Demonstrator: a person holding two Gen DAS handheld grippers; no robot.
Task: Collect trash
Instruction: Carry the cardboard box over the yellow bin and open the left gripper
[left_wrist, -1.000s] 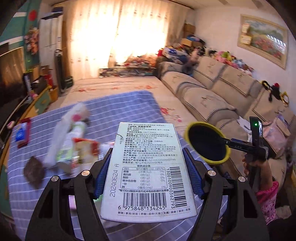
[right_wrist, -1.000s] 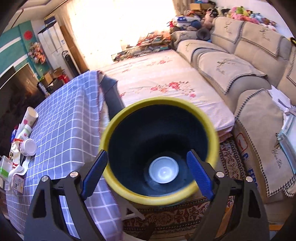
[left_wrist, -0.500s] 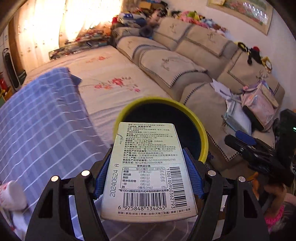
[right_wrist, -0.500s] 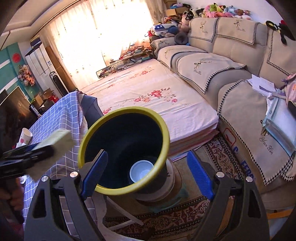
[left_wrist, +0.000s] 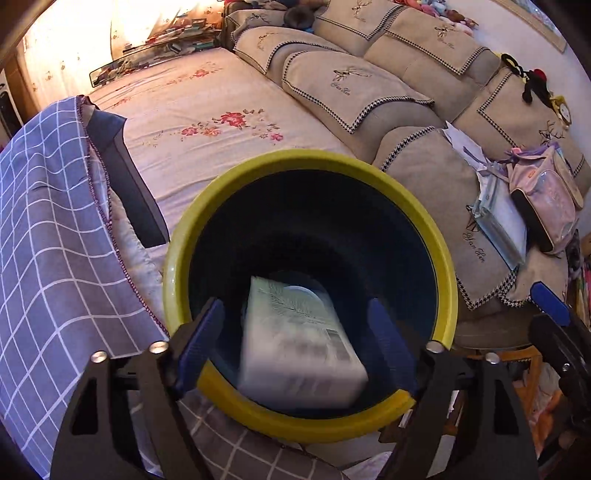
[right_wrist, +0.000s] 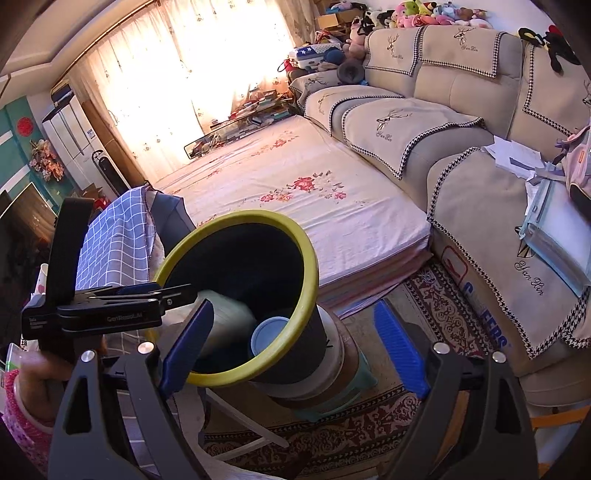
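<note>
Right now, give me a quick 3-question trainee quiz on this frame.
1. True or false: the left gripper is clamped on the carton.
2. Where is the carton? A) on the sofa B) inside the bin C) on the checked cloth
3. Fill in: besides the carton, the bin holds a white ____.

Key:
1. False. Its jaws are opening, and the blurred carton sits between the pads without touching them.
2. B. It is inside the yellow rim.
3. Cup.
</note>
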